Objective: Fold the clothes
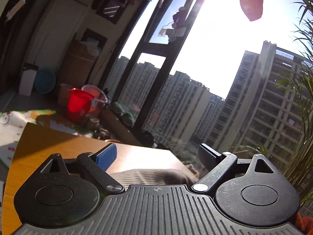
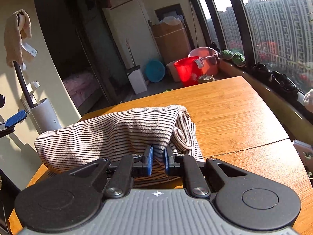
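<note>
Right gripper [image 2: 158, 161] clamps the striped garment's [image 2: 109, 131] near edge — partly folded, bunched on the table [image 2: 234, 105]; left gripper [image 1: 156, 156] gapes empty.

Strong daylight pours through the window [image 1: 215, 45] ahead of me; in the left wrist view the sky is blown out to pure white, with a reddish flare bleeding over the top edge. The room's left side falls into deep shade. In the right wrist view sun rakes across the counter [image 2: 225, 105], warm and glossy, and the striped garment [image 2: 109, 129] carries soft shadows in its folds. Fisheye bending curves the window frames and towers [image 1: 270, 98] toward the edges. Focus is fairly sharp, slightly soft at the rims.
</note>
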